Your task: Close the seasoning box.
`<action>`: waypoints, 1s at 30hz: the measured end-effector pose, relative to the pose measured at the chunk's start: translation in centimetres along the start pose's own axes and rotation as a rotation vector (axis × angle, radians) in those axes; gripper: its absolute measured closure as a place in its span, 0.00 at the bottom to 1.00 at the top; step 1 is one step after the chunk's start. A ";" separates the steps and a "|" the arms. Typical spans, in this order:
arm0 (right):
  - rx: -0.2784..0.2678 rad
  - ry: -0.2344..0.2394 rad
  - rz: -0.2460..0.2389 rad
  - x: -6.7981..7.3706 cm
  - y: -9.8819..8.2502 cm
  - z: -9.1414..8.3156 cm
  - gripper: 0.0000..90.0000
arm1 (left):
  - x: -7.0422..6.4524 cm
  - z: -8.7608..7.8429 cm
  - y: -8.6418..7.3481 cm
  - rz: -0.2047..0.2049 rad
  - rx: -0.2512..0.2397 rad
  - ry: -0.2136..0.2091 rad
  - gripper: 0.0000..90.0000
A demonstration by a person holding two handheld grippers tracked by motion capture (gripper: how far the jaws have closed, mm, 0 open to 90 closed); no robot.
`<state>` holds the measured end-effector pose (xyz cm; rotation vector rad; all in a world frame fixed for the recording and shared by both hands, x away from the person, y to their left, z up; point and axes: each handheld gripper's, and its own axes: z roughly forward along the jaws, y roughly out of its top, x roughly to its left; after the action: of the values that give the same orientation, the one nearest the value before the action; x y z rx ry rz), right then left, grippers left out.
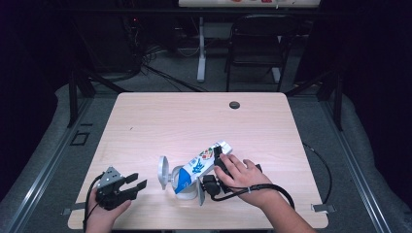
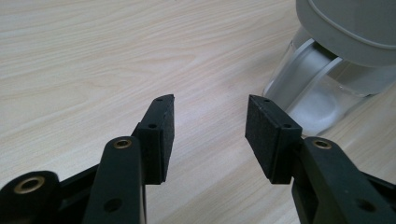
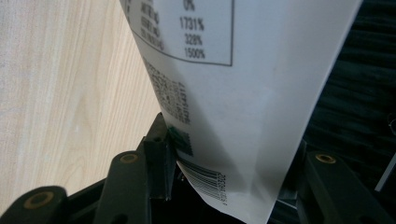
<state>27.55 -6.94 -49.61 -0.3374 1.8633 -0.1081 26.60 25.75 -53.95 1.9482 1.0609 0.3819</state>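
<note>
High view: you hold the carton (image 1: pixel 203 162) tipped with its blue end down over the open jug (image 1: pixel 183 187) near the table's (image 1: pixel 194 121) front edge, as if to pour, while your left gripper (image 1: pixel 131 186) rests apart, out of the way. Left gripper view: its jaws stand spread with nothing between them, the jug (image 2: pixel 327 79) just ahead. Right gripper view: the right gripper's (image 3: pixel 224 177) jaws pinch the carton (image 3: pixel 243 93) across its printed sides.

The left gripper (image 2: pixel 210 135) stood open over the table (image 2: pixel 93 56), with nothing between its jaws. A clear jug (image 2: pixel 327 79) stood near, at upper right.
</note>
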 end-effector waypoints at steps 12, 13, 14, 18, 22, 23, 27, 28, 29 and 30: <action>-0.001 -0.003 -0.007 0.0 0.0 0.0 0.58 | 0.0 0.0 0.0 0.000 0.000 0.000 0.59; -0.001 -0.002 -0.007 0.0 0.0 0.0 0.58 | 0.0 0.0 0.0 0.000 0.000 0.000 0.59; -0.001 -0.002 -0.007 0.0 0.0 0.0 0.58 | 0.0 0.0 0.0 0.000 0.001 0.000 0.59; 0.001 -0.002 -0.010 -0.1 0.0 0.0 0.58 | 0.0 0.0 0.0 0.001 0.000 0.000 0.59; 0.000 -0.001 -0.009 -0.1 0.1 0.0 0.58 | 0.0 0.0 0.0 -0.001 -0.001 0.000 0.59; 0.001 -0.001 -0.010 -0.1 0.1 0.0 0.58 | 0.0 0.0 0.0 -0.001 -0.001 0.000 0.59; -0.001 -0.001 -0.011 -0.1 0.1 0.0 0.58 | 0.0 0.0 0.0 0.001 0.001 0.000 0.59; 0.000 -0.001 -0.012 -0.1 0.1 0.0 0.58 | 0.0 0.0 0.0 0.002 0.001 0.000 0.59; 0.000 -0.001 -0.012 -0.1 0.1 0.0 0.59 | 0.0 0.0 0.0 0.001 -0.005 -0.001 0.59; 0.000 -0.002 -0.012 -0.1 0.1 0.0 0.59 | 0.0 0.0 0.0 -0.001 -0.004 -0.002 0.59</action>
<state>27.55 -6.86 -49.54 -0.3486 1.8595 -0.1163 26.61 25.73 -53.97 1.9436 1.0590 0.3816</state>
